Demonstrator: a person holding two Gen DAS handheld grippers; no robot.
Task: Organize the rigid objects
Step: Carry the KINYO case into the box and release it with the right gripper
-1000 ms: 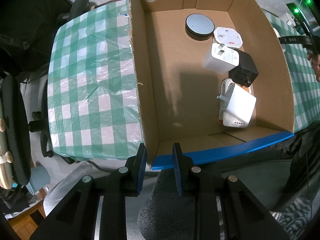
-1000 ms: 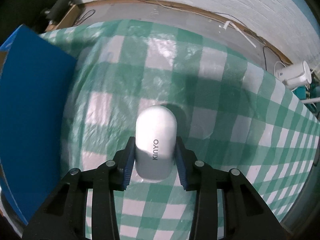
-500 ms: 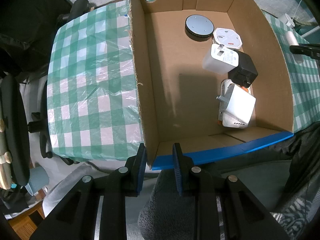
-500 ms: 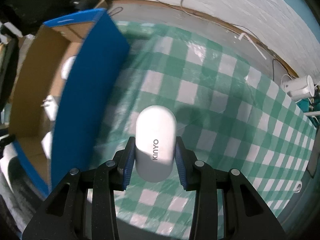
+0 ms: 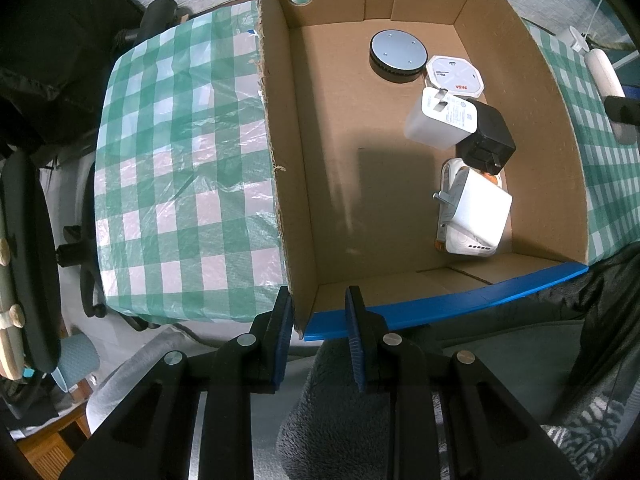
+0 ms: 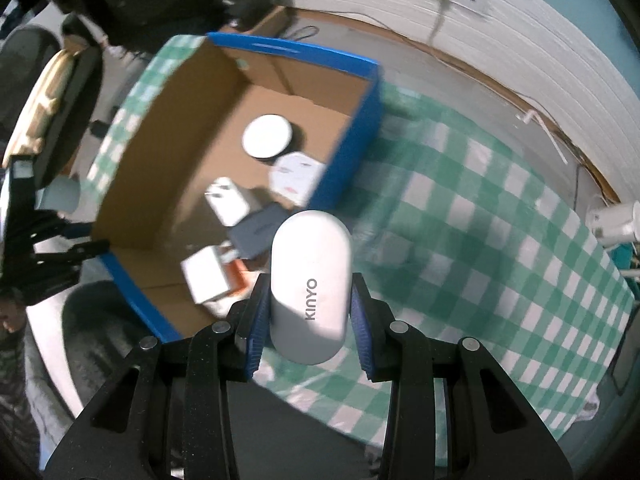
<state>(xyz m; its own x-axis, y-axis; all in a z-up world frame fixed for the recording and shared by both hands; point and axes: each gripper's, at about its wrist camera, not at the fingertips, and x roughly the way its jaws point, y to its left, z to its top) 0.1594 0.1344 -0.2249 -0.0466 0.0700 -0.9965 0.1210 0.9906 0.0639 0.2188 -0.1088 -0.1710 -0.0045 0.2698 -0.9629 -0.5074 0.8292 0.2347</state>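
My right gripper (image 6: 310, 284) is shut on a white oval device marked KINYO (image 6: 310, 272), held in the air over the box's near right edge. In the left wrist view that white device (image 5: 605, 74) shows at the far right, beyond the box wall. The open cardboard box with a blue rim (image 5: 440, 304) (image 6: 296, 50) holds a round grey puck (image 5: 396, 54), a flat white unit (image 5: 454, 76), a white charger (image 5: 440, 122), a black adapter (image 5: 486, 142) and a white adapter (image 5: 474, 212). My left gripper (image 5: 316, 320) hangs over the box's near left corner, jaws slightly apart with nothing pressed between them.
A green-and-white checked cloth (image 5: 180, 168) covers the table on both sides of the box. Dark chairs (image 5: 28, 240) stand to the left. A white cup-like object (image 6: 616, 220) sits at the table's far right edge. Grey fleece (image 5: 332, 408) lies below the left gripper.
My right gripper has risen and swung toward the box with the white device in it, so the box's inside now shows. The left gripper has not moved.
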